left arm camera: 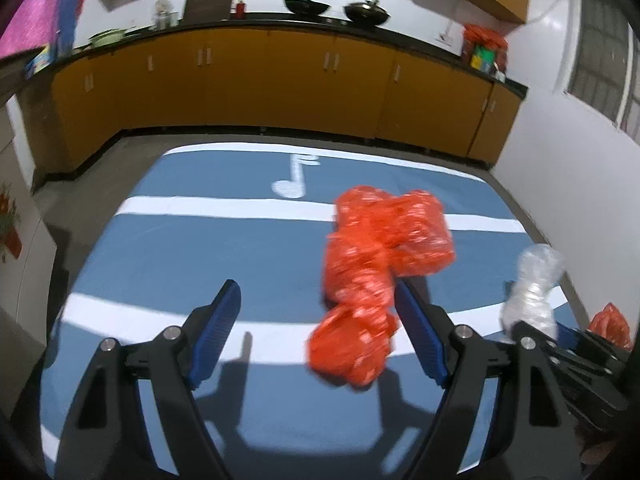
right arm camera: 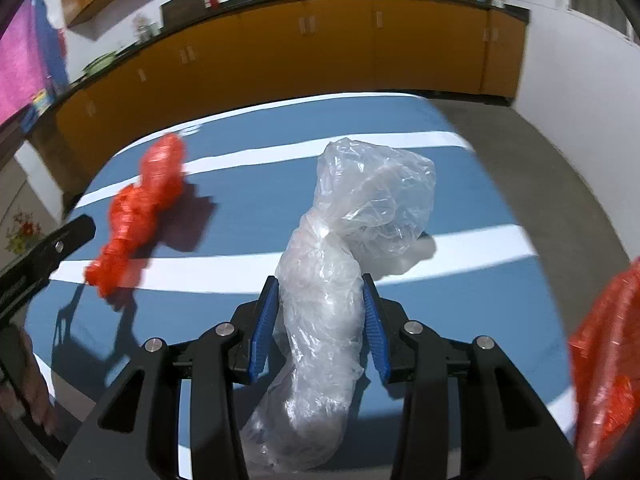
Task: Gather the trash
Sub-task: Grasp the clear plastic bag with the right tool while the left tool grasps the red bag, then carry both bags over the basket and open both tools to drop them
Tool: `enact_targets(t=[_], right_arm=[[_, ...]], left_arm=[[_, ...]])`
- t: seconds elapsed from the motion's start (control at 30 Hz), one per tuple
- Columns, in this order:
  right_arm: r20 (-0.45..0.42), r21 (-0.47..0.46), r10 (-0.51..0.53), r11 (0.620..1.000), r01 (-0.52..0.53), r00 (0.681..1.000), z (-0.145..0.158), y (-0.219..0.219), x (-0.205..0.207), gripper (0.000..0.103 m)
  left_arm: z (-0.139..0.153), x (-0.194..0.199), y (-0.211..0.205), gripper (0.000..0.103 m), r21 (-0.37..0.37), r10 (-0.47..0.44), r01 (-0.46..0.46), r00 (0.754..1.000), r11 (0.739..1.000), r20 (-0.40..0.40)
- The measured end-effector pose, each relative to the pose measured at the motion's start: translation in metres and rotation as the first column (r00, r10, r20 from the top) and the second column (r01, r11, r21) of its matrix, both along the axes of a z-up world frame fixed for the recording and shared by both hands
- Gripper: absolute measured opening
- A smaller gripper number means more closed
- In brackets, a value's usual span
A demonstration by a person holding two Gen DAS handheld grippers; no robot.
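A crumpled red plastic bag lies on the blue cloth with white stripes. My left gripper stands open around its near end; the bag leans against the right pad, and the left pad is well clear of it. In the right wrist view, a clear plastic bag fills the gap of my right gripper, with both blue pads pressed on it. The same red bag lies to its left there. The clear bag also shows at the left view's right edge.
A second red bag sits at the table's right edge, close to my right gripper. Orange cabinets with a dark counter holding pans run along the far wall. Grey floor lies beyond the table's right side.
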State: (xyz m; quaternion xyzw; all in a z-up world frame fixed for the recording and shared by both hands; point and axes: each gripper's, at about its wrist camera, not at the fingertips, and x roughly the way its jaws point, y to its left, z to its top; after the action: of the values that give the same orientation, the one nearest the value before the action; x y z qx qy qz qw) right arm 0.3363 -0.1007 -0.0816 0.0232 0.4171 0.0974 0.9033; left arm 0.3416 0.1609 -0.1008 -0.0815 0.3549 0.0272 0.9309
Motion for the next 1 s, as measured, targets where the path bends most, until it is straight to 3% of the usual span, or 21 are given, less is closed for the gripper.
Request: enact_targets(t=[0.23,0.33,0.4,0.5,0.73,1.0], right_arm=[[-0.008,0.010,-0.041,0.999,0.041,0.999,-0.001,-0.023,-0.011,0.042],[-0.007,0.012,-0.040,0.999,0.040,0.999,0.001,-0.030,-0.012,0.042],[-0.004,0.013,-0.040,0.999,0.040,0.999,0.002,-0.032,-0.015,0.042],[0.001,0.016,-0.043,0.999,0.043,0.999,0.005,-0.034,-0.018,0.042],[0.022,0.031,-0.062,0.998,0.061,0.998,0.016,-0.045,-0.024,0.042],[0.077,0.040,-0.078,0.996,0.075,0.994,0.041,-0.052,-0.039,0.042]], left_arm=[[-0.013,0.037,-0.024,0.075,0.058,-0.023,0.027,0.997,0.998,-0.071],[-0.022,0.047,-0.026,0.060,0.054,-0.033,0.039,0.993,0.998,-0.117],[-0.027,0.050,-0.024,0.042,0.032,-0.037,0.042,0.989,0.999,-0.141],[-0.031,0.051,-0.023,0.030,0.010,-0.038,0.040,0.988,0.999,-0.147],[-0.018,0.030,-0.029,0.027,0.038,-0.040,0.044,0.994,0.998,-0.098],[0.017,0.000,-0.056,0.027,0.122,-0.058,0.061,0.998,0.991,-0.027]])
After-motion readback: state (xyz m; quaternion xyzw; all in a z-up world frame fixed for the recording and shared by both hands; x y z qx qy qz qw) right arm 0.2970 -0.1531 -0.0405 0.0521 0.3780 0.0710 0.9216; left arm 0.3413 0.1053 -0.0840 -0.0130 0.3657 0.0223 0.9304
